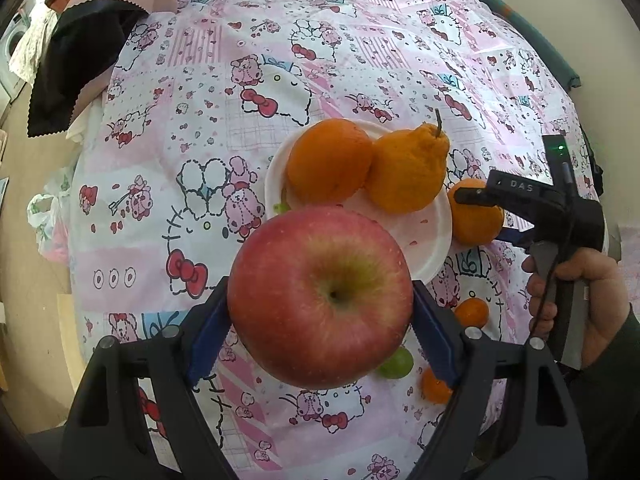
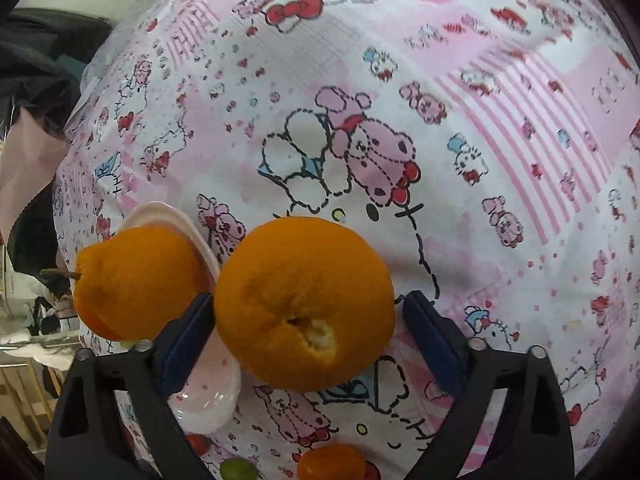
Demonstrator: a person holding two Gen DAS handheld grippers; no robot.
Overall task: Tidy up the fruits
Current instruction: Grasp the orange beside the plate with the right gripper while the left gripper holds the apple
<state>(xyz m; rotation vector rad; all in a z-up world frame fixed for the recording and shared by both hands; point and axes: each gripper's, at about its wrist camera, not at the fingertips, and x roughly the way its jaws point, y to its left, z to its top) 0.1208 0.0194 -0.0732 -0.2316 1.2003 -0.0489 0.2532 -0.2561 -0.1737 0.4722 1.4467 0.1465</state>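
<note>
My left gripper (image 1: 320, 320) is shut on a large red apple (image 1: 320, 296), held above the cloth just in front of a white plate (image 1: 424, 240). The plate holds a round orange (image 1: 330, 160) and a stemmed bumpy orange (image 1: 408, 168). My right gripper (image 2: 306, 332) is shut on an orange (image 2: 304, 304), its blue pads (image 2: 188, 336) pressing both sides; it also shows at the plate's right edge in the left wrist view (image 1: 476, 212). The stemmed orange (image 2: 136, 280) and the plate (image 2: 208, 396) lie to its left.
A pink cartoon-print cloth (image 1: 200, 120) covers the table. A green grape (image 1: 396, 364) and small oranges (image 1: 472, 312) lie loose near the front. Dark and pink fabric (image 1: 80, 56) is piled at the far left. A plastic bag (image 1: 52, 220) hangs off the left edge.
</note>
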